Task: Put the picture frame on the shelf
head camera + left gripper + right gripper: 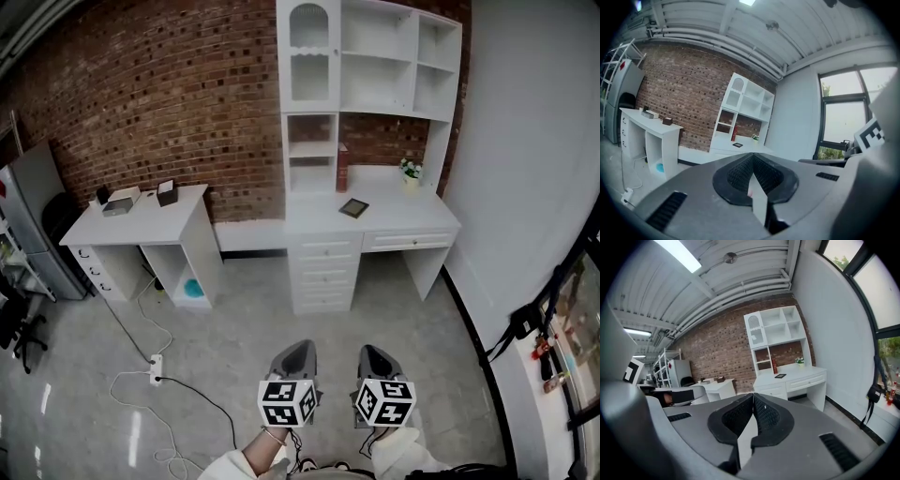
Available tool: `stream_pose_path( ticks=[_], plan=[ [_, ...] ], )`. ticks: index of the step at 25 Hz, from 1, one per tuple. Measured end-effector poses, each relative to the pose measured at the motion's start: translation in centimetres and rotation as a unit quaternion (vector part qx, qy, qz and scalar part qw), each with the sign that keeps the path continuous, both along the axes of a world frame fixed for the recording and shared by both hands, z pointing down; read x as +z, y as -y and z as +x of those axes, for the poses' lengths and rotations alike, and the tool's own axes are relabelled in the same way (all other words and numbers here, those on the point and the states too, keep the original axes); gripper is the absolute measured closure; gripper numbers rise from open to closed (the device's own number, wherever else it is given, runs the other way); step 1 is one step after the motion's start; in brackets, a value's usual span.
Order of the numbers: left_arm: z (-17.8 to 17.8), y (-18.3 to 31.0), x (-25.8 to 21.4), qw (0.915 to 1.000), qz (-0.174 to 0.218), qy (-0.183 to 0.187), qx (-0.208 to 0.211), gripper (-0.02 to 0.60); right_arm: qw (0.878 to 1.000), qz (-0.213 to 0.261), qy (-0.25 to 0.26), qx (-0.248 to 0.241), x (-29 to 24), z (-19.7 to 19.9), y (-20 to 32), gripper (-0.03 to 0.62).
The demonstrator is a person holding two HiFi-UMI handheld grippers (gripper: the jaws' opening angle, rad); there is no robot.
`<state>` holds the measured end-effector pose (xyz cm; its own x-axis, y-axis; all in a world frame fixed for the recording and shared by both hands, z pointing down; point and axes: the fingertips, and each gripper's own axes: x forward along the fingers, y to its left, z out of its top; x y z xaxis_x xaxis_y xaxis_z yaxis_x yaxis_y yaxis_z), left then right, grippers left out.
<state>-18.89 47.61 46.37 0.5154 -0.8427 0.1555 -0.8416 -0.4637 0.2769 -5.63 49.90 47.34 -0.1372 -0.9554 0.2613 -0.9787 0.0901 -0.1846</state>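
1. Grippers first: we're holding the left gripper (752, 158) and the right gripper (752, 397) side by side low in front of us, both pointing toward the brick wall (169, 94) and tipping slightly down.
2. Both sets of fingers are sitting pressed fully together with nothing between them.
3. The picture frame (353, 208) is lying flat on the white desk (412, 223), near the middle of its top, well apart from both grippers across the floor (234, 337).
4. The white shelf (375, 56) is standing on the back of that desk against the wall, rising right behind the frame.
5. A red book (342, 169) is standing upright just behind the frame on its left, and a small plant (410, 172) is sitting toward the desk's right end.
6. A second white desk (141, 225) is standing off to the left with a few small boxes (119, 202) sitting on top.
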Motion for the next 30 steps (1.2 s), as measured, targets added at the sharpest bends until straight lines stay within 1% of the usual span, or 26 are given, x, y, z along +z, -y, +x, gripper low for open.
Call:
stream_pose_path(
  ticks=[4,9,14,23,26,30],
  plan=[
    [-1.2,0.7,0.4,1.0000,-0.003,-0.003,-0.004,0.574,1.000,-0.008,-0.006,0.010,0.7,-0.5,0.1,0.569],
    [-1.5,1.4,0.9,1.0000,0.001,0.008,0.001,0.574,0.999,-0.023,-0.006,0.026,1.5,0.2,0.3,0.569],
    [-1.8,3.1,1.3,1.0000,0.001,0.007,-0.001,0.574,0.999,-0.030,-0.005,0.034,2.1,0.6,2.0,0.569],
    [-2.3,8.1,1.3,0.9999,0.004,0.005,-0.013,0.574,0.999,-0.043,-0.010,0.022,3.2,0.3,7.2,0.569],
    [-1.4,10.0,1.7,0.9998,0.005,0.011,-0.013,0.574,0.999,-0.046,-0.015,0.022,3.3,1.2,9.4,0.569],
    [-0.6,12.9,3.0,0.9997,-0.008,0.013,-0.017,0.574,0.998,-0.051,-0.016,0.022,3.6,2.5,12.7,0.569]
  ],
)
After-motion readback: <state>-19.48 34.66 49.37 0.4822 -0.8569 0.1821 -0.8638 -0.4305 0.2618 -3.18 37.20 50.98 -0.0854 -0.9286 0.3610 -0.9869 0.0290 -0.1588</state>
